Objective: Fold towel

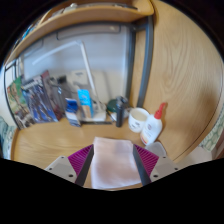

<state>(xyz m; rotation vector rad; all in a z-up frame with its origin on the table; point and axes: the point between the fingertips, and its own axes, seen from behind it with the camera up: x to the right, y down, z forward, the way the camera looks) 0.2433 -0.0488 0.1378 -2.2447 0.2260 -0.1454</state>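
Observation:
A pale pink-white towel (113, 163) hangs as a folded flat panel between the two fingers of my gripper (113, 166). Both magenta pads press on its sides, the left pad (80, 160) and the right pad (147, 160). The towel is held above the wooden desk (60, 145). Its lower end is hidden below the fingers.
Beyond the fingers stand a white glue bottle with a red cap (153, 124), a white cup (137, 119), a dark pen holder (116, 110), a blue item (85, 101) and several books (35, 100). A monitor (95, 55) sits at the back under a wooden shelf (90, 14).

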